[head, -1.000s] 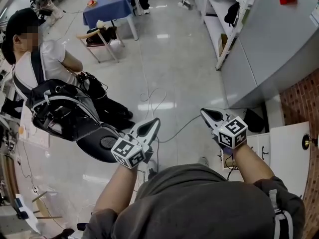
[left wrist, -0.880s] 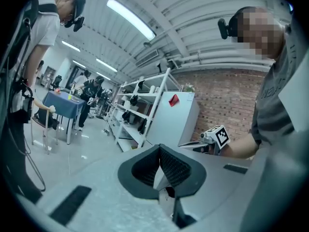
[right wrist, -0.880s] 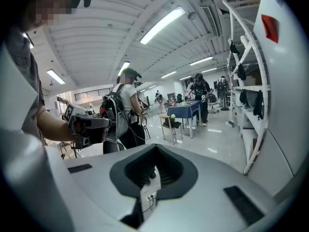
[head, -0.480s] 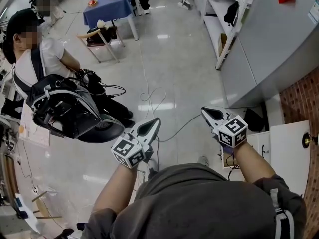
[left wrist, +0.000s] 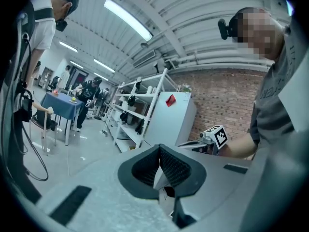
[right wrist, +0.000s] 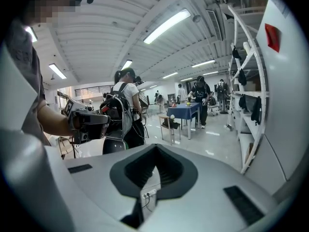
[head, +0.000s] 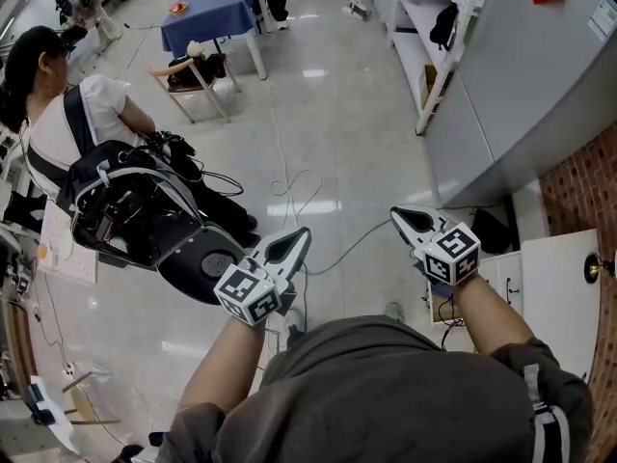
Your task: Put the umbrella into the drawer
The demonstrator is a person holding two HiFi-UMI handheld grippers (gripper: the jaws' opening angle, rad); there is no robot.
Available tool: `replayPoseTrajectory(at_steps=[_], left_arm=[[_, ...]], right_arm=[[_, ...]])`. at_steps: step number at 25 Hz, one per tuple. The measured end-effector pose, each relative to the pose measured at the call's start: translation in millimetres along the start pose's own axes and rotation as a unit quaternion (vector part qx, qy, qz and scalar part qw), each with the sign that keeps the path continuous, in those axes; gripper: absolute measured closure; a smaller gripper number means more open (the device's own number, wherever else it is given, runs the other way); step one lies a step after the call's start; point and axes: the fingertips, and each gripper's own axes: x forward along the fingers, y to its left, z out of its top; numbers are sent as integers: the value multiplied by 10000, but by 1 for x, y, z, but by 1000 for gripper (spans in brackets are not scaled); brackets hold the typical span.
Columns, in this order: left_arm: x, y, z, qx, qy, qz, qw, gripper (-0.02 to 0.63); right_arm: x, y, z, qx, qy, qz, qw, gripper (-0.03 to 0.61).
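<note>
I cannot make out an umbrella in any view. A low white cabinet (head: 564, 287) with a round knob and small handles stands at the right by the brick wall. In the head view my left gripper (head: 297, 239) and right gripper (head: 400, 218) hang side by side over the floor, well apart. Both point forward. Each is shut with nothing between its pads. The left gripper view shows its jaws met at the tip (left wrist: 160, 151) and the right gripper (left wrist: 212, 138) beside it. The right gripper view shows closed jaws (right wrist: 155, 151) and the left gripper (right wrist: 84, 120).
A person with a black backpack rig (head: 135, 215) stands close at the left. Cables (head: 299, 191) trail over the glossy floor ahead. Farther off are a blue table (head: 214, 8) and a small chair (head: 193, 70). A white shelf rack (head: 453, 37) and a grey cabinet (head: 540, 95) line the right.
The person at the left has shifted and the black rig has swung a little. Both grippers have kept their place and stayed shut.
</note>
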Motion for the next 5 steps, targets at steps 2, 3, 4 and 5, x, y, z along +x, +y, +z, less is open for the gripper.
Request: replayPoseTrajectory(at_steps=[2, 3, 4, 5], left_arm=[[8, -1, 1, -16, 5, 9, 10000, 607], [11, -2, 2, -22, 7, 11, 10000, 607], [13, -3, 2, -27, 9, 12, 10000, 607], [16, -4, 2, -30, 11, 14, 10000, 607]], right_arm=[[-2, -8, 0, 11, 9, 8, 10000, 586], [-3, -11, 0, 14, 12, 11, 10000, 586], [-4, -14, -1, 15, 14, 12, 10000, 586], [-6, -16, -1, 15, 16, 14, 10000, 586]])
